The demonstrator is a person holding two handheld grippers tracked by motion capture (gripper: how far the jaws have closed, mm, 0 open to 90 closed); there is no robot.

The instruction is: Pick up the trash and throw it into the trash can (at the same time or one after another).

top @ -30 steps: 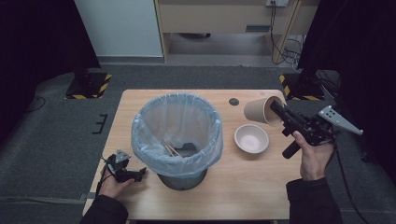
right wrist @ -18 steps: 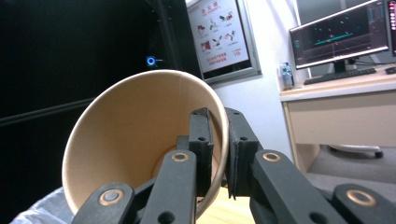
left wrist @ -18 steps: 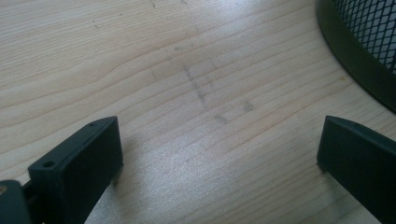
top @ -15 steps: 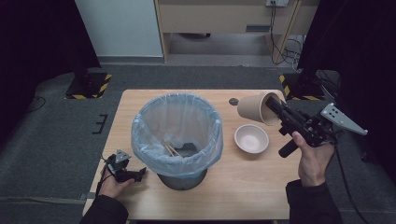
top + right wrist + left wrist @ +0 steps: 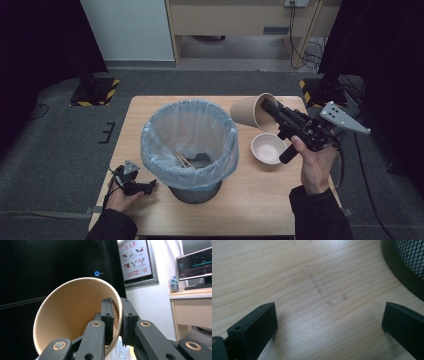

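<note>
Paper cup (image 5: 248, 112) on its side, rim clamped in right tool (image 5: 272, 111), above bin (image 5: 189, 145) edge; left tool (image 5: 329, 322) apart

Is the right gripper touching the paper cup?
Touching. The right gripper view shows the right gripper pinching the paper cup rim, one jaw inside, one outside.

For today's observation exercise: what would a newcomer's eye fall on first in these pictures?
First the bin with its pale blue liner, standing mid-table and dwarfing all else. Next the paper cup, held on its side in the air to the bin's right, its rim pinched by the right claw. Below it a small bowl sits on the table.
</note>
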